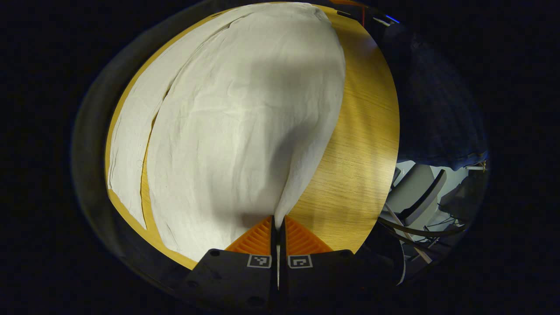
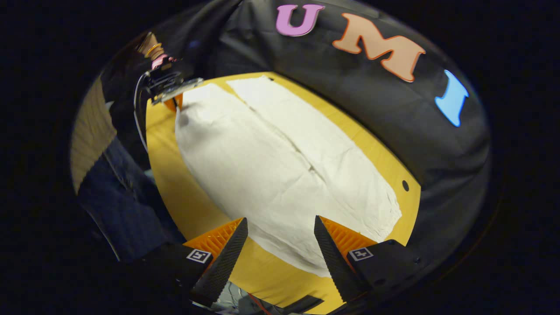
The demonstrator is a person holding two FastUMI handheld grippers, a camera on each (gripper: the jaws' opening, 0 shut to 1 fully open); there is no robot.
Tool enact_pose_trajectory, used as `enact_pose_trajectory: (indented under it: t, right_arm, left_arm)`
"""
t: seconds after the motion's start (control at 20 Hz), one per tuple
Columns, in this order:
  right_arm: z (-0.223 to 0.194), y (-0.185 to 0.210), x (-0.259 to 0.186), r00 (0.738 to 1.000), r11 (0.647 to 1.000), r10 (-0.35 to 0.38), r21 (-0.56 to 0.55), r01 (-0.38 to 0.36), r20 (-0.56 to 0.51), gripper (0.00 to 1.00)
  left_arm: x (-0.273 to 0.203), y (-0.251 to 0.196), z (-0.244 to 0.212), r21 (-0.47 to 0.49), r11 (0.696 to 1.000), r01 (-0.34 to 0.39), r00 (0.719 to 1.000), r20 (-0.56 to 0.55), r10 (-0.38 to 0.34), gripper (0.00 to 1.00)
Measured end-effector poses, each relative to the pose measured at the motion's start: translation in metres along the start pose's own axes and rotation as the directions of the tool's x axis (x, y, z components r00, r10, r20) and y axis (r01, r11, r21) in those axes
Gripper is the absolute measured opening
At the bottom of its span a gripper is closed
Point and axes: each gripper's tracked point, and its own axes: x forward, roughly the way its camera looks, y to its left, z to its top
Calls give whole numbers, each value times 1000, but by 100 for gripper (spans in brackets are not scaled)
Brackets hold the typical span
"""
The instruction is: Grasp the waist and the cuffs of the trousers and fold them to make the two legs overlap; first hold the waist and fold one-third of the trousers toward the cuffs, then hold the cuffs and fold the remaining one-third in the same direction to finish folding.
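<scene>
Cream cotton trousers (image 1: 245, 131) lie unfolded on the wooden counter (image 1: 358, 144); left hand-held gripper (image 1: 278, 227) pinches one corner, right hand-held gripper (image 2: 280, 245) gapes wide.

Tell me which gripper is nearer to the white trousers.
Left. The left gripper has its fingers closed on a pinched edge of the white trousers, lifting it off the wooden table. The right gripper hovers open above the other end, not touching.
</scene>
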Motion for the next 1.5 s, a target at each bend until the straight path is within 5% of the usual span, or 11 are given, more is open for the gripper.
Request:
enact_pose_trajectory:
  t: [0.25,0.6,1.05,1.25,1.35,1.4,1.5]
  right_arm:
    - [-44,0,29,981,982,135,-117,-151,-138,98]
    - [-72,-1,55,939,945,225,-177,-276,-261,97]
    - [-82,1,64,915,930,261,-174,-324,-307,87]
    - [-83,-6,68,915,952,226,-125,-281,-333,63]
    - [-81,-13,69,920,962,199,-110,-248,-337,44]
    - [-82,-16,70,923,966,190,-104,-237,-335,22]
    - [-84,-16,69,915,968,200,-73,-239,-351,10]
  left_arm:
    - [1,-1,4,9,998,-54,998,-8,54,0]
    - [1,2,1,-13,996,-88,996,-26,87,0]
    - [0,-1,1,-37,996,-83,996,-42,81,0]
    - [0,0,2,-26,997,-79,996,-37,78,0]
    - [1,1,2,-23,996,-81,996,-39,80,0]
    - [1,2,3,-27,996,-83,996,-39,82,0]
    - [1,2,2,-33,996,-82,996,-40,81,0]
